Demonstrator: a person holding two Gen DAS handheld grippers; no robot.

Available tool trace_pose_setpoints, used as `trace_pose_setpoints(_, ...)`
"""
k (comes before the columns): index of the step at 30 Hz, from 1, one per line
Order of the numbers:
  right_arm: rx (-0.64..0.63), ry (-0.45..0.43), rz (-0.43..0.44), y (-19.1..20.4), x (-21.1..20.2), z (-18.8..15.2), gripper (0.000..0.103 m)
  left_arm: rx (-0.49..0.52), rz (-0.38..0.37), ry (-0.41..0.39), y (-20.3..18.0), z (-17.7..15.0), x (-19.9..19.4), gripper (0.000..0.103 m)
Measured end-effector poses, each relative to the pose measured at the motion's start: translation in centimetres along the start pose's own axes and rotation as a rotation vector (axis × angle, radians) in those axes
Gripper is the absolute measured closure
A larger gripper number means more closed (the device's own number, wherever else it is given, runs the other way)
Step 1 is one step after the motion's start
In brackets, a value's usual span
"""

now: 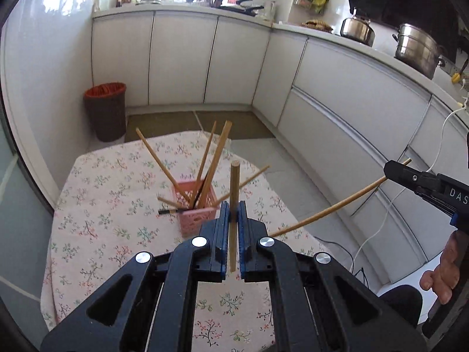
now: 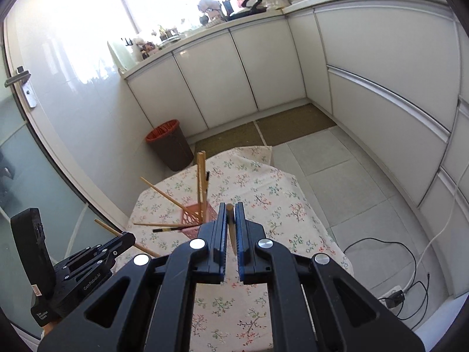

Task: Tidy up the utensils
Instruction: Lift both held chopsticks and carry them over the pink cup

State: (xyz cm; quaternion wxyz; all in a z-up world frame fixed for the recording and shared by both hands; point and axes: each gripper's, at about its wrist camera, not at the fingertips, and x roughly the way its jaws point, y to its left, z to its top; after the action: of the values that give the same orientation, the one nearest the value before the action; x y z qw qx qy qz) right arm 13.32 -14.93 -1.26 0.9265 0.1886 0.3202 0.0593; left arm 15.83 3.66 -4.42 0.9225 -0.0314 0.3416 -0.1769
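Note:
A pink slotted basket stands on the floral tablecloth and holds several wooden chopsticks fanned out, plus a black-tipped one lying across its rim. My left gripper is shut on a wooden chopstick, held upright just right of the basket. My right gripper is shut on another wooden chopstick; in the left wrist view it holds that long stick slanting toward the table. The basket lies left of the right gripper.
A brown bin with a red rim stands on the floor beyond the table. White cabinets run along the back and right. Pots sit on the counter. Cables and a power strip lie on the floor at right.

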Motion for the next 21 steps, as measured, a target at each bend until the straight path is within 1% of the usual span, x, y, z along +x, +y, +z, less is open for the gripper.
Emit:
trace_pose_setpoints(3,-0.007,-0.03,0.071,1.7,-1.4,2.4,0.097,0.007,0.027,-0.061,0.2,2.8,-1.5,0.098)
trace_pose_setpoints(6,-0.033,-0.069,0.121,3.6,-2.7,4.5,0.097,-0.017,0.051,-0.101,0.8,5.0,-2.2,0.098)
trace_pose_setpoints(10,-0.066,-0.121,0.136,6.1,-3.3,6.6,0.097,-0.033,0.09,-0.153,1.2,7.3,-2.4,0.098)
trace_pose_setpoints(13,-0.075,-0.142,0.145,7.1,-2.6,7.6,0.097,-0.035,0.136,-0.176,1.6,8.2,-1.1,0.098)
trace_pose_setpoints(17,-0.085,-0.157,0.137,7.7,0.0,8.9,0.097,-0.048,0.179,-0.16,2.6,8.7,2.1,0.098)
trace_pose_setpoints(19,-0.082,-0.151,0.136,7.9,1.6,9.1,0.097,-0.05,0.186,-0.108,3.0,8.2,4.6,0.097)
trace_pose_setpoints(21,-0.075,-0.132,0.127,7.9,3.6,9.1,0.097,-0.079,0.173,-0.048,3.9,7.2,6.7,0.096)
